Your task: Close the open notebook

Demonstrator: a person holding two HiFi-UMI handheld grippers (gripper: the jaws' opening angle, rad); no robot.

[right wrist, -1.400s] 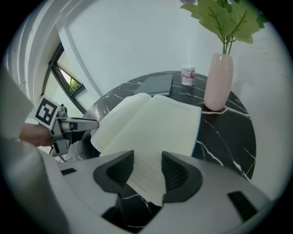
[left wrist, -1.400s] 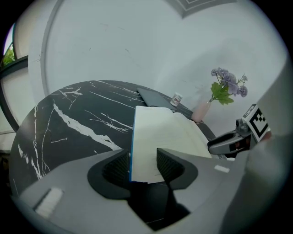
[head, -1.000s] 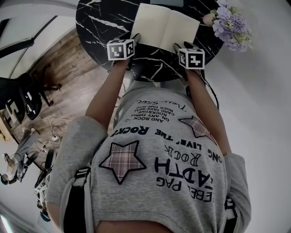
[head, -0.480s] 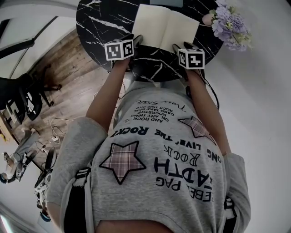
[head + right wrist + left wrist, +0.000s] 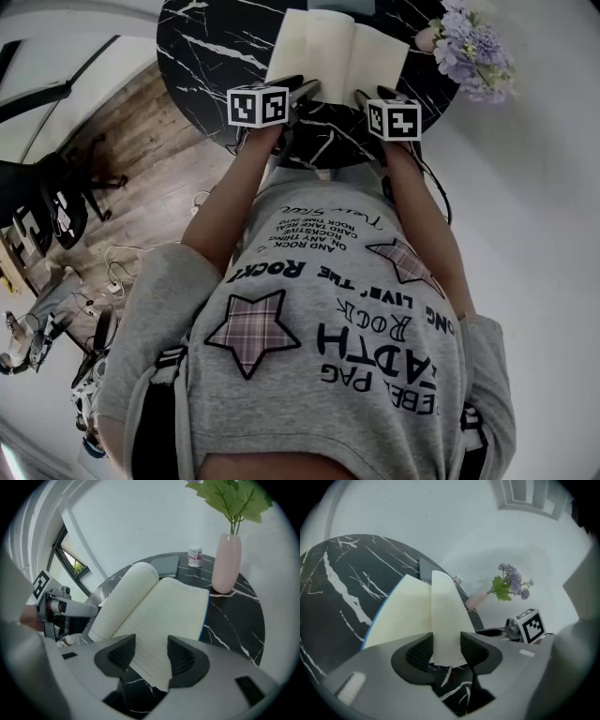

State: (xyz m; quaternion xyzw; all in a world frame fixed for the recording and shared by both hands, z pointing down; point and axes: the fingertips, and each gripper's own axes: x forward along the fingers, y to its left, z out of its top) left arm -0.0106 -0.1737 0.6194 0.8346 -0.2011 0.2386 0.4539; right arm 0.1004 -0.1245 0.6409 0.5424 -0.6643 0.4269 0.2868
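Observation:
The open notebook [image 5: 361,56], cream pages with a blue cover edge, lies on the round black marble table [image 5: 211,47]. Its left half [image 5: 445,616] is raised and curls toward the spine, seen also in the right gripper view [image 5: 126,597]. My left gripper [image 5: 302,89] is at the notebook's near left corner, jaws apart, with the standing leaf in front of the gap [image 5: 446,646]. My right gripper [image 5: 367,97] hangs over the near edge of the flat right page [image 5: 180,611], jaws wide and not pressing the paper [image 5: 151,651].
A pink vase with purple flowers [image 5: 473,52] stands at the table's right edge, close to the right page [image 5: 227,562]. A small white jar [image 5: 195,556] and a dark flat object [image 5: 164,564] sit behind the notebook. The person's body fills the near side; wooden floor lies left.
My left gripper has moved right and slightly up, and the notebook's left half has risen from flat to standing. The right gripper has stayed put.

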